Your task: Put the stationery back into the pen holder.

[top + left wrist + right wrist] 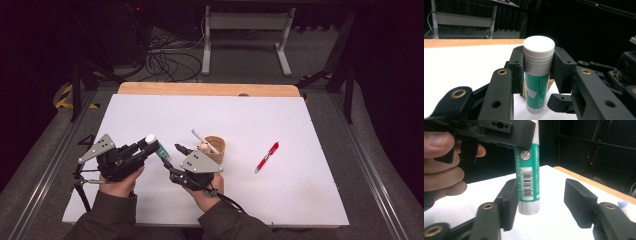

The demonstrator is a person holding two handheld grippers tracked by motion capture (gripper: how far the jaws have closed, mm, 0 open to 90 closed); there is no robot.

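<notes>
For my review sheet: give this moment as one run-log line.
left gripper: shut on glue stick | right gripper: open, jaws around its lower end | cup: beside | red pen: untouched

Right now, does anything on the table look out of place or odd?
Nothing looks spilled or damaged. The red pen lies loose on the white table, apart from the brown cup. The left claw holds the green glue stick off the table.
</notes>
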